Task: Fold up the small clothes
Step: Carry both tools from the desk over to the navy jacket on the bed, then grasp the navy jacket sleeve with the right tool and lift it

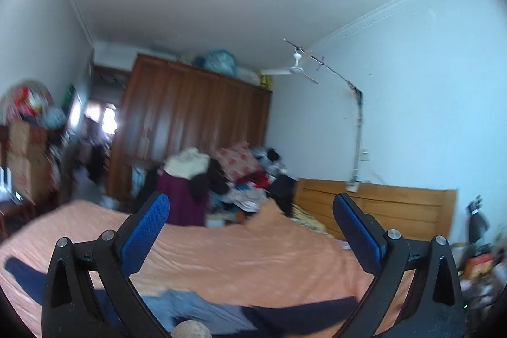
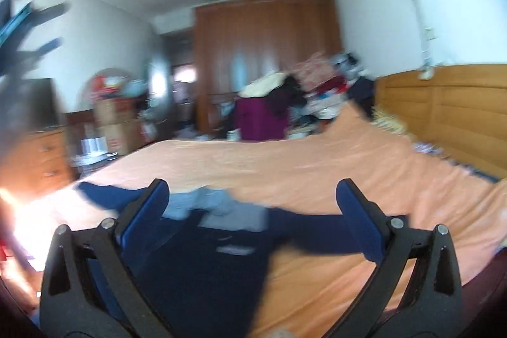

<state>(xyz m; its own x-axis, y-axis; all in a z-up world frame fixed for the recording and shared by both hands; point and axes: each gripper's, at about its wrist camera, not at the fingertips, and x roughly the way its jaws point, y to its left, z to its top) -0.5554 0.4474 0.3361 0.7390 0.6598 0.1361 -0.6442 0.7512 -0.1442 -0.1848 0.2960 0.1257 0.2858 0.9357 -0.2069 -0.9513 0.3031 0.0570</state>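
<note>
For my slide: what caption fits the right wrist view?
Open right gripper above a navy top spread on an orange-sheeted bed.

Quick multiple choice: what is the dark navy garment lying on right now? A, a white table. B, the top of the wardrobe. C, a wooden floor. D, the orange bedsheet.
D: the right wrist view shows the navy garment spread flat, sleeves out, on the orange bedsheet, with both claws open and holding nothing.
</note>
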